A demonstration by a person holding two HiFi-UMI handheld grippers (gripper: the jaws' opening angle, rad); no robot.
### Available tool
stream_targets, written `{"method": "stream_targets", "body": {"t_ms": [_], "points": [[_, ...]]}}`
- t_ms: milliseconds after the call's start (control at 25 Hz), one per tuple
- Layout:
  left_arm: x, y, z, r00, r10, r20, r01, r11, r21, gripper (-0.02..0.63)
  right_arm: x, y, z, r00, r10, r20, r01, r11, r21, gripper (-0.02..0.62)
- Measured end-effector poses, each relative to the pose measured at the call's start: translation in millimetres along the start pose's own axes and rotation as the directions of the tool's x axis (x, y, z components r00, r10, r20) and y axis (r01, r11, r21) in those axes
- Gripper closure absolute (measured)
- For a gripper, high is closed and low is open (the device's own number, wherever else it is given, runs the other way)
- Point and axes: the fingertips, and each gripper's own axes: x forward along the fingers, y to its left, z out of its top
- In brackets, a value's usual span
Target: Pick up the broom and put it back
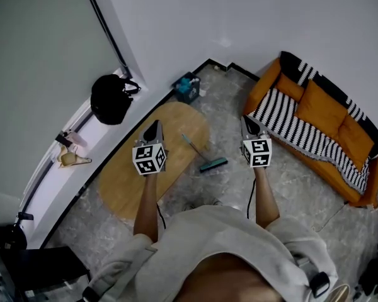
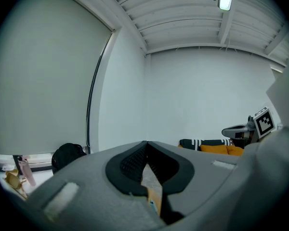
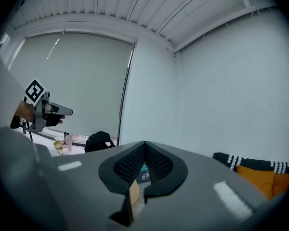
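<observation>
**A:** Claws, quick?

**B:** Left claw [image 1: 155, 126] is clenched, its jaws tip to tip with nothing between them. Right claw [image 1: 246, 121] is the same, clenched and empty. The person holds both out in front, about level and well apart from each other.

**A:** Broom?

**B:** The teal-headed broom with a thin pale handle [image 1: 213, 165] is down on the grey marbled floor [image 1: 290, 187]. Its head lies just beside the right edge of the light oval wooden desk [image 1: 129, 181]. From above it sits between the two claws. The handle runs up-left toward the desk. Can't tell if it lies on the desk edge. Neither claw touches the broom.

**A:** Anything else around?

**B:** An orange sofa with a black-and-white striped throw [image 1: 331, 115] stands along the right wall. A small teal bin [image 1: 188, 88] is in the corner beyond the desk. A round black bag [image 1: 110, 99] sits on the white window ledge [image 1: 57, 187] on the left.
</observation>
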Motion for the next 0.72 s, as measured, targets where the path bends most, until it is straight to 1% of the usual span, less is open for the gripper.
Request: {"method": "stream_targets", "body": {"t_ms": [720], "points": [[4,10,2,1.000,-0.006,0.001,0.006,1.000,-0.002,0.606,14,9,-1,1.000,0.003,-0.004,-0.003,1.000,-0.015,0.595]]}}
